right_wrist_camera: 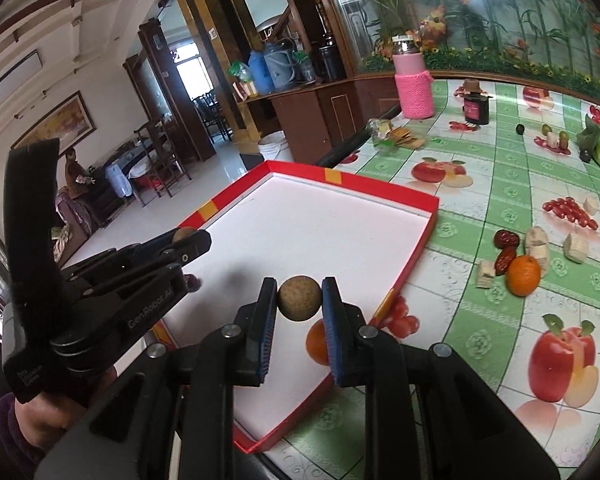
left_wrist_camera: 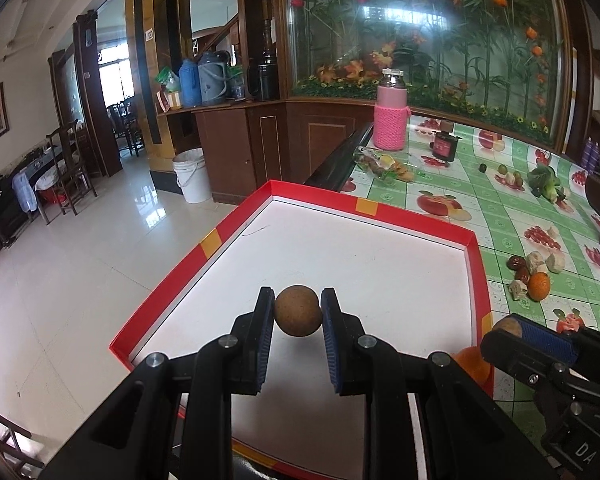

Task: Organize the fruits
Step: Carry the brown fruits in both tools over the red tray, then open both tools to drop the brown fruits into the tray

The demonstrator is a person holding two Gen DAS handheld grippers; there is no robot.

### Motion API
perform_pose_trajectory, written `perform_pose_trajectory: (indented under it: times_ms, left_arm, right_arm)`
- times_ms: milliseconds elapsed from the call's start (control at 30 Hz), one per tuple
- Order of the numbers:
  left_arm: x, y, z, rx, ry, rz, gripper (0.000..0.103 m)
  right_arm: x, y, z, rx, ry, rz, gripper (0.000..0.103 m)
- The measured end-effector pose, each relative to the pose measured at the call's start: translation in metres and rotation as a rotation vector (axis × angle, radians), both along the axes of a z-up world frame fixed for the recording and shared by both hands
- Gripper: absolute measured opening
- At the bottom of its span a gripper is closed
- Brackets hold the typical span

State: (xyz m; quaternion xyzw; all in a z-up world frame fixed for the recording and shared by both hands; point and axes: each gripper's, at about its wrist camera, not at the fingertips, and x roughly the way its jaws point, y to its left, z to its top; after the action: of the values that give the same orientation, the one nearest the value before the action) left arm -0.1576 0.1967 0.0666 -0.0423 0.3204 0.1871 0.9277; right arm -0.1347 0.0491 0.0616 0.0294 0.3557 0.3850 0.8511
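Observation:
My left gripper [left_wrist_camera: 298, 312] is shut on a round brown fruit [left_wrist_camera: 299, 310] and holds it over the white floor of the red-rimmed tray [left_wrist_camera: 376, 210]. My right gripper [right_wrist_camera: 300, 300] is shut on a second round brown fruit [right_wrist_camera: 300, 299] above the tray's right part [right_wrist_camera: 380, 188]. Each gripper shows in the other's view: the right one [left_wrist_camera: 532, 340] at the tray's right rim, the left one [right_wrist_camera: 188, 240] over its left side. An orange [right_wrist_camera: 318, 342] lies under my right fingers. Another orange [right_wrist_camera: 523, 275] lies on the tablecloth with red dates [right_wrist_camera: 506, 240] and pale chunks.
A pink knitted bottle [left_wrist_camera: 390, 116], a dark jar [left_wrist_camera: 444, 146] and a snack bag [left_wrist_camera: 384, 164] stand behind the tray. Small green fruits [left_wrist_camera: 508, 174] and leafy vegetables [left_wrist_camera: 546, 182] lie far right. The table's left edge drops to a tiled floor with a white bucket [left_wrist_camera: 192, 176].

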Motion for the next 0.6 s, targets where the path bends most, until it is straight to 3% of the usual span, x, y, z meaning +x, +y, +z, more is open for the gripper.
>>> perform_pose_trajectory:
  times_ms: [600]
  left_arm:
    - [-0.004,0.017,-0.011,-0.023,0.02,0.015,0.023]
  right_arm:
    - [0.008,0.028,-0.01,-0.054,0.045,0.014,0.025]
